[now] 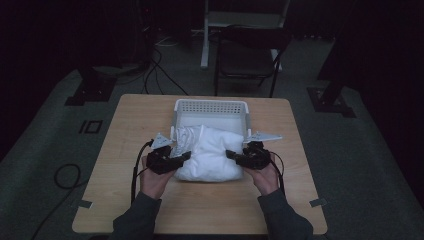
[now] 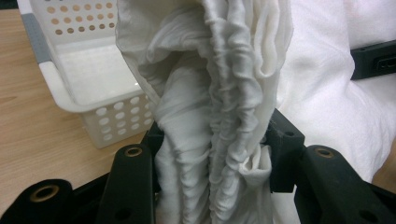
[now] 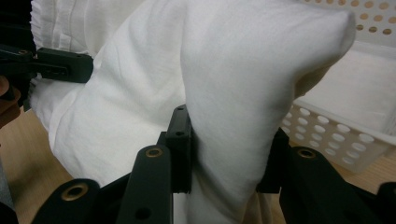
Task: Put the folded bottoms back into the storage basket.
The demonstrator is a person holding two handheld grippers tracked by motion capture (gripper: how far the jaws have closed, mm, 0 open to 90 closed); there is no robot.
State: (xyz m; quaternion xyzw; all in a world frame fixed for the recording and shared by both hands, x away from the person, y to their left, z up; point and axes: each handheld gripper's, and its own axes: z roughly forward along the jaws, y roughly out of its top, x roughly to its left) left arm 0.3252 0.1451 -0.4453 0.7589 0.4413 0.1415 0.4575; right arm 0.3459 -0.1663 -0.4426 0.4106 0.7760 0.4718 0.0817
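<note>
- Black fingers (image 2: 280, 140) of your left gripper (image 1: 172, 159) pinch a bunched, gathered fold of the white cloth (image 1: 210, 152); it fills the gap between them.
- Your right gripper (image 1: 239, 157) does the same at the other side, its fingers (image 3: 180, 140) pressed onto a thick smooth fold.
- That cloth sits as a bundle at the middle of the desk (image 1: 125, 150), its far side touching or overlapping the near rim of the white perforated basket (image 1: 210, 106), which stands at the desk's far edge.
- By my reading, you are at the carry step: bundle gripped at both ends, not yet in the basket.
- Next, lift both hands together, clear the near rim, move toward the far edge, lower, then spread the fingers.
- Keep both ends level, or the slack middle may catch on the rim.
</note>
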